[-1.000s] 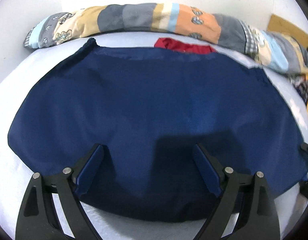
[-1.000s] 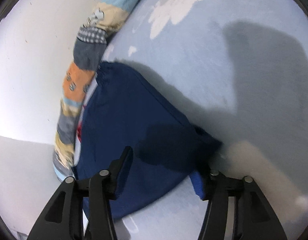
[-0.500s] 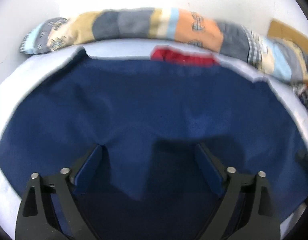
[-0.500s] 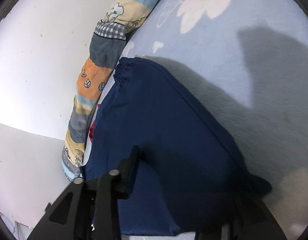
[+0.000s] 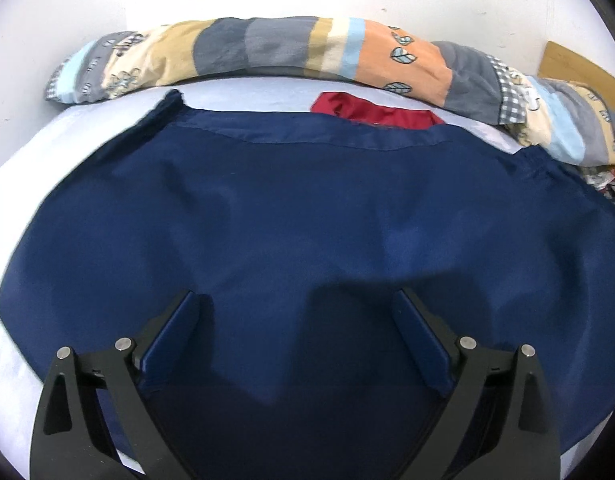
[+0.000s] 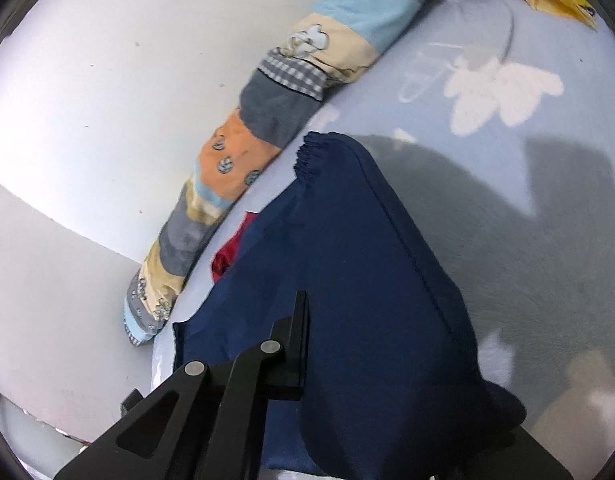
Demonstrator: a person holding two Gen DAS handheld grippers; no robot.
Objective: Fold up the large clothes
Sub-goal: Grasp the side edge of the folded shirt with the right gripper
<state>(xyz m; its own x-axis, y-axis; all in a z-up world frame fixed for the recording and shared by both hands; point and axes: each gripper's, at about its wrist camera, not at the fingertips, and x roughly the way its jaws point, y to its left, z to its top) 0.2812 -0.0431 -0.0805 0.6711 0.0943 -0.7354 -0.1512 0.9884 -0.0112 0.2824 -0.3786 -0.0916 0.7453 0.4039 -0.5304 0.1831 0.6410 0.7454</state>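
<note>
- A large navy blue woven garment (image 5: 307, 208) lies spread across the pale blue bedsheet (image 6: 547, 208), filling the left camera's view.
- Right gripper (image 6: 307, 360) is clamped on the garment's edge at 6 o'clock; lift gently and keep the fold line straight.
- Left gripper (image 5: 295, 340) hangs wide and empty above the cloth; it should pinch the matching corner.

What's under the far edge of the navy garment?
A red cloth pokes out from beneath the navy garment on the pale blue bedsheet; how far it runs underneath is covered.
</note>
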